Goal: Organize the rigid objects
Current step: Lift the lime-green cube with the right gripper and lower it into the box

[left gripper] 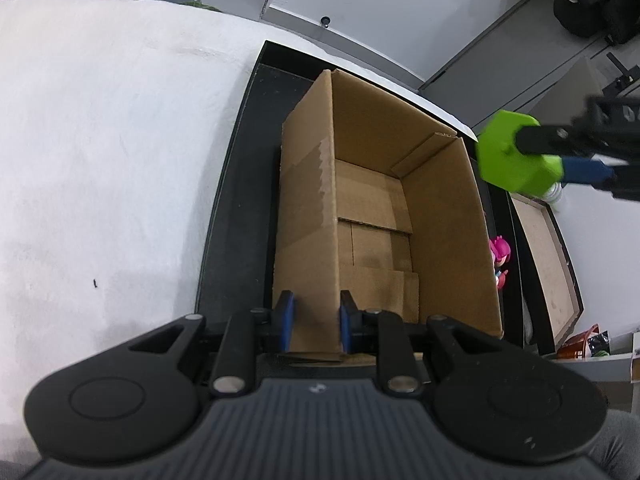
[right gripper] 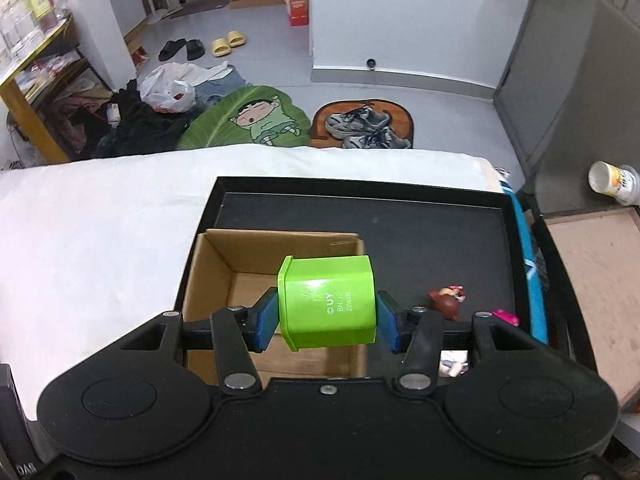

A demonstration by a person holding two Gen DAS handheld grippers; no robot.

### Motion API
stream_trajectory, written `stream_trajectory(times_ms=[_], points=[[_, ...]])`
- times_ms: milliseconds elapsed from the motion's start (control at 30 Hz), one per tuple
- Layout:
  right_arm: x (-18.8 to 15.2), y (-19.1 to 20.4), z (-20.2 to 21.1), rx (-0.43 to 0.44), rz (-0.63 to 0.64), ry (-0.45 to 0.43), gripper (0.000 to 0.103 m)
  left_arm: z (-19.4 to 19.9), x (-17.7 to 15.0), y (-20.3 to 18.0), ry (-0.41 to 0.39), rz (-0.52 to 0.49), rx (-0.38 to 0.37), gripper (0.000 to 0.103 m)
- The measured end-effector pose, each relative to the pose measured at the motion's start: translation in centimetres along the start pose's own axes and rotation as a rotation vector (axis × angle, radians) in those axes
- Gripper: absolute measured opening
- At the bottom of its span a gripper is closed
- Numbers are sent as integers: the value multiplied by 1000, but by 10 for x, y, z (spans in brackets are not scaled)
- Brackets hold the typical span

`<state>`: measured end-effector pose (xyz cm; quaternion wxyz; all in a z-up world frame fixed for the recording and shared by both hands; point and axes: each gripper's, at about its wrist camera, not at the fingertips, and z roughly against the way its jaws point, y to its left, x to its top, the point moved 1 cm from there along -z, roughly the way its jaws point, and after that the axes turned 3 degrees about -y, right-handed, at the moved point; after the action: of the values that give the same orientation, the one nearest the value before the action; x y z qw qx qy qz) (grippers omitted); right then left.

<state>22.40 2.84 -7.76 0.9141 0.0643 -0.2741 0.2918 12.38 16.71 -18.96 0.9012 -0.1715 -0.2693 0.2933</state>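
An open cardboard box (left gripper: pixel 400 216) stands in a black tray (left gripper: pixel 240 184) on a white-covered surface. My left gripper (left gripper: pixel 316 326) is shut on the box's near left wall, one pad on each side. My right gripper (right gripper: pixel 326 318) is shut on a green hexagonal plastic cup (right gripper: pixel 328 300) and holds it on its side above the box (right gripper: pixel 224 276). In the left wrist view the green cup (left gripper: pixel 512 156) hangs just past the box's far right corner.
A brown figurine (right gripper: pixel 446 302) and a pink toy (right gripper: pixel 505 316) lie in the tray (right gripper: pixel 420 236) right of the box; the pink toy (left gripper: pixel 499 252) shows beside the box wall. A wooden tray (right gripper: pixel 592 280) sits at right. Clothes, shoes and mats lie on the floor beyond.
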Motion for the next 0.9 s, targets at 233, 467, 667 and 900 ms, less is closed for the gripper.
stream_trajectory(times_ms=[233, 467, 667, 900], points=[[-2, 22, -24, 14, 30, 28, 50, 3, -3, 3, -22, 17, -18, 22], [-5, 31, -45, 45, 14, 43, 50, 5, -2, 10, -16, 45, -34, 22], [-12, 43, -63, 44, 40, 56, 50, 6, -2, 11, -13, 49, -34, 22], [-17, 44, -81, 54, 16, 62, 50, 6, -2, 11, -17, 57, -32, 23]])
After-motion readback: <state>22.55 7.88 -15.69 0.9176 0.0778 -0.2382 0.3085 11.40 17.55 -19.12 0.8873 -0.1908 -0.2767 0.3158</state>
